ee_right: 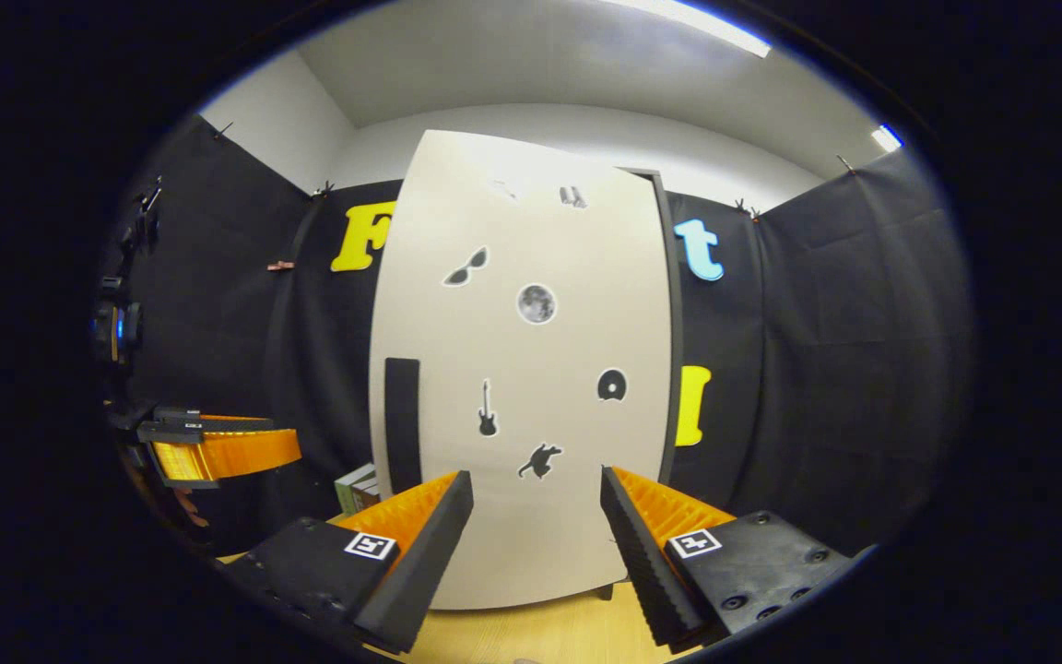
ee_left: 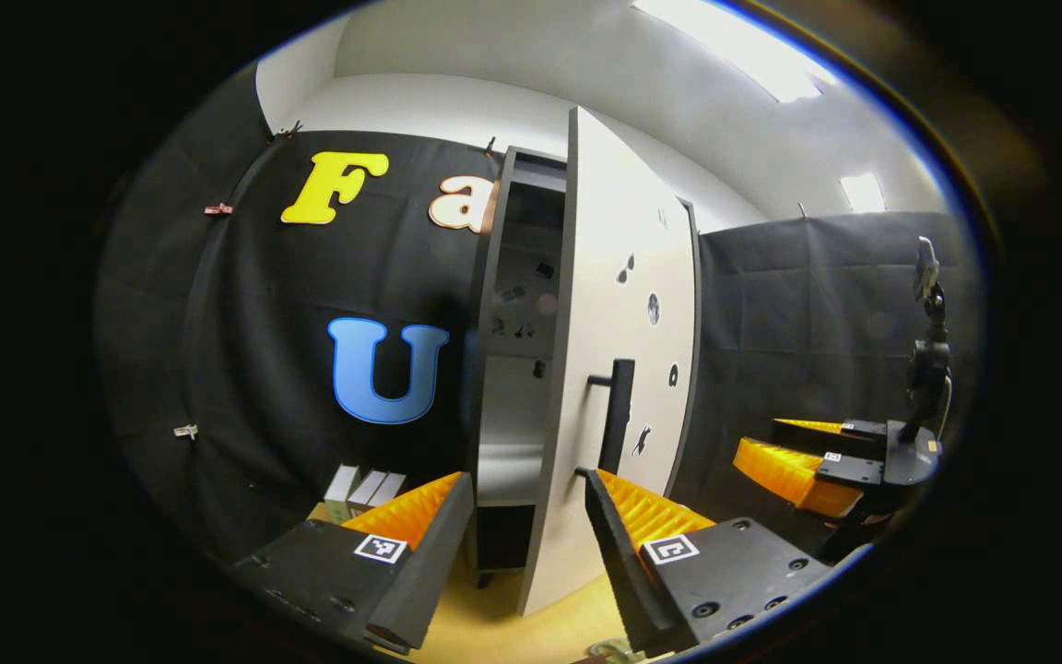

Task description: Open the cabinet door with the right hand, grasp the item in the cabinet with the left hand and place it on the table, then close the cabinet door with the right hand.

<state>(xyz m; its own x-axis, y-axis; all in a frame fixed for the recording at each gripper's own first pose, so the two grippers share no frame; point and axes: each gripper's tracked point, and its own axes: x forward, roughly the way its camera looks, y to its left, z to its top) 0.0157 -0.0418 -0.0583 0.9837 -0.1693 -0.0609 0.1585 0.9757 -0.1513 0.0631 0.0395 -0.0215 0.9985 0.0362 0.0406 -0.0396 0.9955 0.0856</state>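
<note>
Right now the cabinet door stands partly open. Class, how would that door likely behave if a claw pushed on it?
The door looks like a flat, rigid panel, so it should probably swing rather than bend. Its hinged edge seems to be on the right, so a push near the handle likely turns it easiest.

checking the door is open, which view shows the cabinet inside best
The left gripper view: the door stands ajar there, and past its edge you see into the cabinet, with shelves and a few small dark shapes. In the right gripper view the door faces the camera and covers the inside.
</note>
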